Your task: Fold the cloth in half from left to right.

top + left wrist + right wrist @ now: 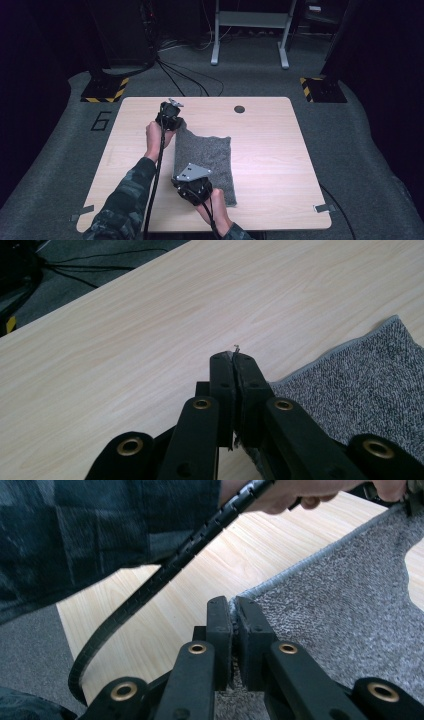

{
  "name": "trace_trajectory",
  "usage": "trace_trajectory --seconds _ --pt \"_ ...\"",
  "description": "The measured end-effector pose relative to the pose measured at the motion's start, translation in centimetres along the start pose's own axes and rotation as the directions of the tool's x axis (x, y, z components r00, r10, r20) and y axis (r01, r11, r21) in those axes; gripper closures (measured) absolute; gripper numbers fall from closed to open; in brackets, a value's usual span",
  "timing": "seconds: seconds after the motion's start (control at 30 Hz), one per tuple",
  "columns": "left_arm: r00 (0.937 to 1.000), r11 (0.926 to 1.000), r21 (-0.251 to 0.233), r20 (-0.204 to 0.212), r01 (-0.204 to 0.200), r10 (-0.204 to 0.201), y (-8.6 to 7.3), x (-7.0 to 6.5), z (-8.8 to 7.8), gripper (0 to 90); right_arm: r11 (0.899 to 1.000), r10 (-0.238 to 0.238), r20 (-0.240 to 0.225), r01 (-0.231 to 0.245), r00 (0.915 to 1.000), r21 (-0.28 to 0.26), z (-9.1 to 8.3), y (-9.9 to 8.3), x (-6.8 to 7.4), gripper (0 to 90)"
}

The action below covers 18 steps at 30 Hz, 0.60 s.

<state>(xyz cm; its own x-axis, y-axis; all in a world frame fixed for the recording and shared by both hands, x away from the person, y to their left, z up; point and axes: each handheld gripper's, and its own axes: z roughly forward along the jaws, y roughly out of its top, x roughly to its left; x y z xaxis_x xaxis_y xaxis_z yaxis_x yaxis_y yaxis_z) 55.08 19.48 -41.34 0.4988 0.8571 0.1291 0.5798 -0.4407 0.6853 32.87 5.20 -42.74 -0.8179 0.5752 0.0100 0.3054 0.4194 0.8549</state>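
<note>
- High view: the grey towel (207,162) lies near the middle of the table (270,150), long side running away from you. Your left gripper (169,116) sits at the towel's far-left corner, your right gripper (192,189) at its near-left corner. The towel's right side lies flat on the wood. Risk: if one hand rises faster than the other, the left edge skews and any fold comes out crooked.
- High view, again: the left gripper's cable (157,165) runs down just beside the towel's left edge. It could drag across the cloth and bunch it.
- Left gripper view: your left gripper (234,360) is clamped tight on the towel (360,380), with only the hem's tip caught between the pads. That bite looks thin; a tug away from the towel could pull the corner free.
- Right gripper view: your right gripper (233,607) is pinched closed on the towel (340,615) at its corner, again right at the hem. The grip is shallow here too, so a jerk could let it slip.
- Right gripper view, again: the other hand's cable (150,587) crosses just left of the towel corner; you could snag it.
</note>
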Motion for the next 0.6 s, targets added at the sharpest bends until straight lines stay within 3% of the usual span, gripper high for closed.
trace_trajectory --seconds 0.6 --pt "0.9971 0.9995 -0.017 0.071 -0.028 0.029 1.6 -3.8 1.7 87.3 1.000 0.025 0.066 -0.026 0.9975 0.012 -2.8 -2.0 -1.3 85.2"
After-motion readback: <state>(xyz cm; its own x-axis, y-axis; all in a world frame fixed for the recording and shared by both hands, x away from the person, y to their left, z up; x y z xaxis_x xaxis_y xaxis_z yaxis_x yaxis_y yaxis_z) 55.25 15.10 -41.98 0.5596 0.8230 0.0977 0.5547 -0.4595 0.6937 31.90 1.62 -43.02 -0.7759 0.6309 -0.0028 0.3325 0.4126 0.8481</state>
